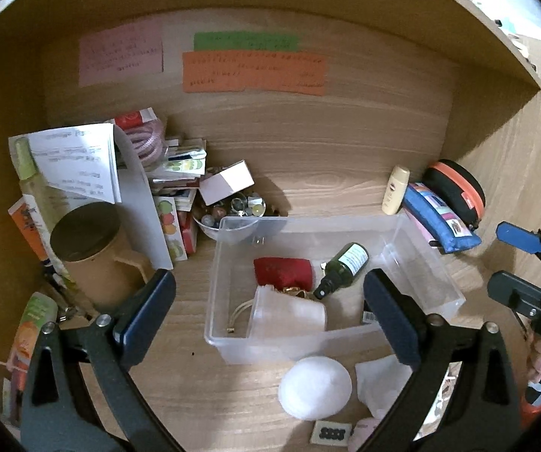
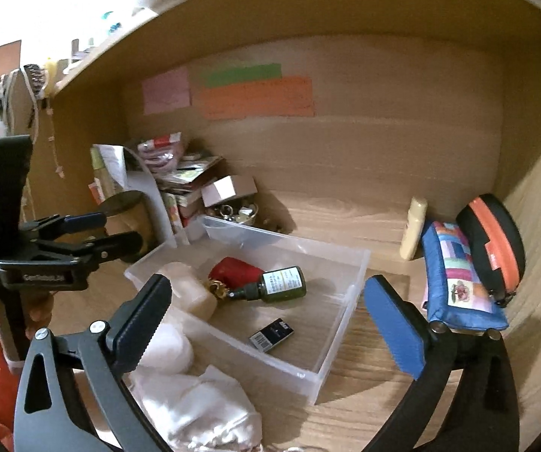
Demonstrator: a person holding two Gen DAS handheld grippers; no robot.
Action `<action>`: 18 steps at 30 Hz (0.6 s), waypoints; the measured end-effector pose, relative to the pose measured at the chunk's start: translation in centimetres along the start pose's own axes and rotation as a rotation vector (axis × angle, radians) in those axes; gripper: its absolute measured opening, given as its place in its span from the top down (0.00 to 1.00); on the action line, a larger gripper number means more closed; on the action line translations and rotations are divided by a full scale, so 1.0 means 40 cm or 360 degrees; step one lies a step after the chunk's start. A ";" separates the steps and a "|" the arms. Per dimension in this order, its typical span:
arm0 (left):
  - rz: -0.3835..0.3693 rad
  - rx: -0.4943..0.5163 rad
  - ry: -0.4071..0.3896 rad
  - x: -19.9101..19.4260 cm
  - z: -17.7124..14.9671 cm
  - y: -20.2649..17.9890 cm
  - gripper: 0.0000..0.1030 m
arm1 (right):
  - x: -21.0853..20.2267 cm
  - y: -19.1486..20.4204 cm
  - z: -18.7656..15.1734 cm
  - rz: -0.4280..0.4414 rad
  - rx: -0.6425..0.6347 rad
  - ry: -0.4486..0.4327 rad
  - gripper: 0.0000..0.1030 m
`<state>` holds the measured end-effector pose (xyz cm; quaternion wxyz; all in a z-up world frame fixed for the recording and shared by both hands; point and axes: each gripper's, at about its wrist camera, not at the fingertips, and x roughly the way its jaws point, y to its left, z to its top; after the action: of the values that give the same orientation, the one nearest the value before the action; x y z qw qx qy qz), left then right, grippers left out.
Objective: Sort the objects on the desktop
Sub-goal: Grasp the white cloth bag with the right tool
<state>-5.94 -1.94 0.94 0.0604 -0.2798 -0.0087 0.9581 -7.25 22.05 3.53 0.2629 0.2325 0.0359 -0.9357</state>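
Observation:
A clear plastic bin (image 1: 426, 263) sits on the wooden desk; it also shows in the right wrist view (image 2: 349, 312). In it lie a dark green spray bottle (image 1: 345, 265) (image 2: 274, 284), a red pouch (image 1: 283, 271) (image 2: 238, 269), a frosted plastic cup (image 1: 287, 316) (image 2: 191, 290) and a small black packet (image 2: 272, 334). My left gripper (image 1: 270, 316) is open and empty above the bin's near edge. My right gripper (image 2: 266, 322) is open and empty, hovering over the bin's right part. It also shows at the right edge of the left wrist view (image 1: 511, 260).
A blue pouch (image 2: 459, 282), a black and orange case (image 2: 492, 241) and a cream tube (image 2: 413, 228) stand at the right wall. A tan jar (image 1: 89, 256), papers, boxes and a bowl of trinkets (image 1: 229, 211) crowd the left corner. White cloth (image 2: 195, 403) and a white round pad (image 1: 315, 386) lie in front.

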 end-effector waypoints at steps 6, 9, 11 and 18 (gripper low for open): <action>0.0015 0.0026 -0.0018 -0.027 -0.038 -0.002 0.02 | -0.023 0.021 -0.031 0.0020 -0.0017 0.0030 0.00; 0.0016 0.0021 -0.0003 -0.031 -0.058 0.004 0.02 | -0.019 0.028 -0.054 0.0038 -0.0006 0.0082 0.00; 0.0010 0.0006 0.0014 -0.030 -0.069 0.011 0.02 | -0.011 0.031 -0.069 0.0055 0.0008 0.0128 0.00; 0.0016 -0.0077 0.0098 -0.012 -0.114 0.045 0.02 | 0.016 0.046 -0.126 0.0123 0.0021 0.0284 0.00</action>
<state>-3.27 -3.84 -2.75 0.0489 -0.3106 -0.0287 0.9488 -4.68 21.13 -1.15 0.2931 0.3178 0.0438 -0.9006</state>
